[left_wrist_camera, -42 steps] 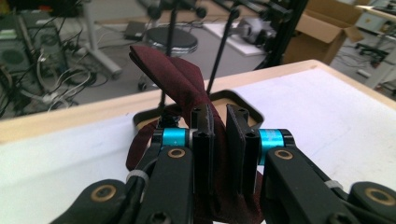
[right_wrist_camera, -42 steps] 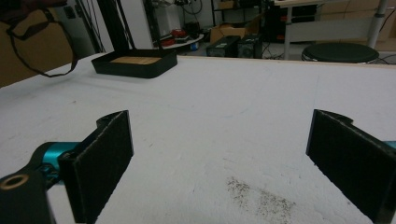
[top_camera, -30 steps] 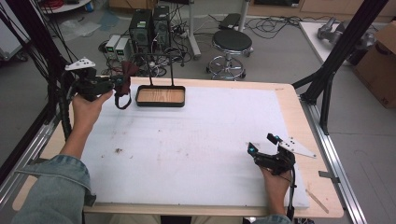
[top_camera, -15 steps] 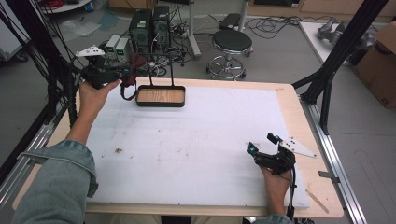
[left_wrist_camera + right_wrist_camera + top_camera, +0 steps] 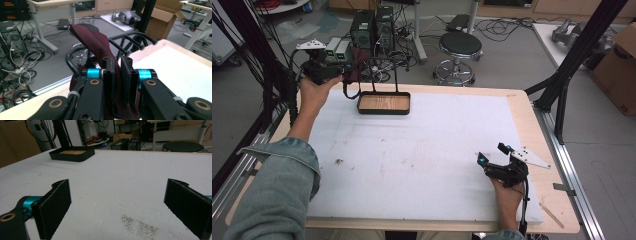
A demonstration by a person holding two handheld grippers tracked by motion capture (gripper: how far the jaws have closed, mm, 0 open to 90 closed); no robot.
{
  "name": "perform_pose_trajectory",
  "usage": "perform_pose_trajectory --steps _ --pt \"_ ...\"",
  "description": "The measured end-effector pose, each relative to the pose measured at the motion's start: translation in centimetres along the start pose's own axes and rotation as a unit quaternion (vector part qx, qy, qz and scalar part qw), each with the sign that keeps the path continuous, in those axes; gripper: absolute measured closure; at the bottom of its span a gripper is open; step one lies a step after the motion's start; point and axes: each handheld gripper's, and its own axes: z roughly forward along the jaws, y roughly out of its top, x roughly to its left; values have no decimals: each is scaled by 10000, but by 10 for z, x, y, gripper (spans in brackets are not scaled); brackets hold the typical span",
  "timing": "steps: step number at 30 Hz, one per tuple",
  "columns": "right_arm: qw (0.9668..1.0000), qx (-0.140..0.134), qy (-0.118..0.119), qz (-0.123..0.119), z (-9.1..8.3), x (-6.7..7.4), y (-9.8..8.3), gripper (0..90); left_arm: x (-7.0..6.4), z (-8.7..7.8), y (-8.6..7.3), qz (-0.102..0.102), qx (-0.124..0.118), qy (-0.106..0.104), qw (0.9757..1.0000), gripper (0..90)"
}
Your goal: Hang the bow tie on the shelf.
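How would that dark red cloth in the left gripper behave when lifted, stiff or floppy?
Probably floppy: the dark red cloth bends over above the left gripper and bunches below its closed fingers. It likely weighs little, since a narrow pinch holds it. It seems unlikely to slip, though that is a guess.

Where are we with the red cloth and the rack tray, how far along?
Done: the left gripper is shut on the dark red cloth, lifted off the table beside the rack's black bars.
In hand: the cloth hangs from that gripper near the rack.
Left: the cloth isn't on the bars, and the tray is empty. The right gripper rests open on the white mat.
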Motion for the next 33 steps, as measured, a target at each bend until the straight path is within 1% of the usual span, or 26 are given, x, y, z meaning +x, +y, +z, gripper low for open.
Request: perform_pose_trajectory --steps 4,6,7,10,11,13,16,19,25,26,33 --pt "10000 2 3 -26 0 0 0 63 9 -1 2 -34 -3 96 9999 812" --pt "10000 5 14 -30 0 0 0 63 14 -2 1 -105 -8 130 9999 811" --pt "10000 26 23 -5 0 0 0 63 16 -2 0 -120 -1 153 9998 811" --pt "10000 25 17 -25 0 0 0 63 21 -2 -2 -170 -7 176 9997 811" --pt "10000 29 18 -21 0 0 0 63 21 -2 -3 -170 -9 187 9997 810" --pt "10000 30 22 -17 1 0 0 63 22 -2 -4 -173 -2 148 9997 810" --pt "10000 29 18 -12 1 0 0 63 22 -1 -6 -131 27 166 9998 809" --pt "10000 31 18 -14 1 0 0 63 24 -1 -8 -135 31 161 9998 809" --pt "10000 41 40 6 1 0 0 63 29 -2 -13 -147 85 254 9995 807" --pt "10000 42 44 8 1 0 0 63 29 -1 -14 -118 109 281 9995 807" --pt "10000 41 59 -17 1 -1 0 63 33 0 -18 -174 130 402 9990 806"
